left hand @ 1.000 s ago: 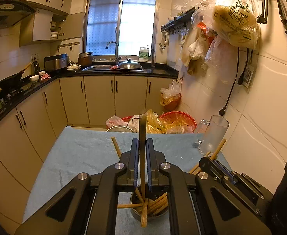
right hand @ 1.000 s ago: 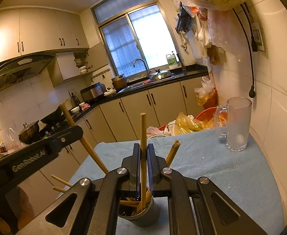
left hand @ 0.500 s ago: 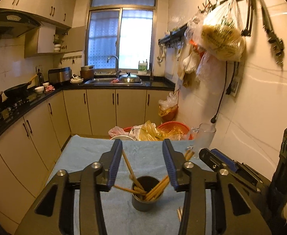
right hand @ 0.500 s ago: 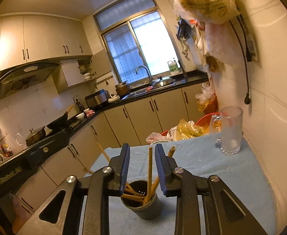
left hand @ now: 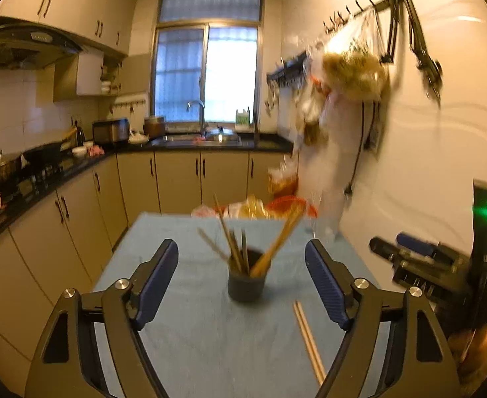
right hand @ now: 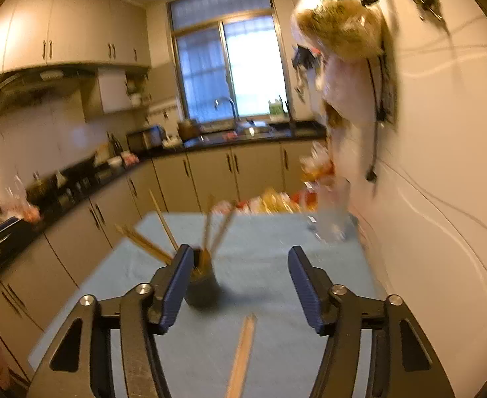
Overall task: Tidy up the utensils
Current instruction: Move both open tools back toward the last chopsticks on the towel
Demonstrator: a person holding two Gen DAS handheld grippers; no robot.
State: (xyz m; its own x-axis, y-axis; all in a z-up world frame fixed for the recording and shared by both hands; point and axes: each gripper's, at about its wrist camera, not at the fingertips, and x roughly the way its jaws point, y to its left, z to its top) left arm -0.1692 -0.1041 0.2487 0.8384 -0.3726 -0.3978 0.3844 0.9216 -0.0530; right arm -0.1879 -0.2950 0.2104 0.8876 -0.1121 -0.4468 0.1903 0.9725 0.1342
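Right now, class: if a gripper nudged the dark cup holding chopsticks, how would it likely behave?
The dark cup is narrow, and the chopsticks splay well above its rim, so it probably tips easily. On the cloth-covered table it would likely drag rather than slide.

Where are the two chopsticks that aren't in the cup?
The loose pair of chopsticks lies flat on the blue table cloth, just in front and to the right of the dark cup, in both wrist views.
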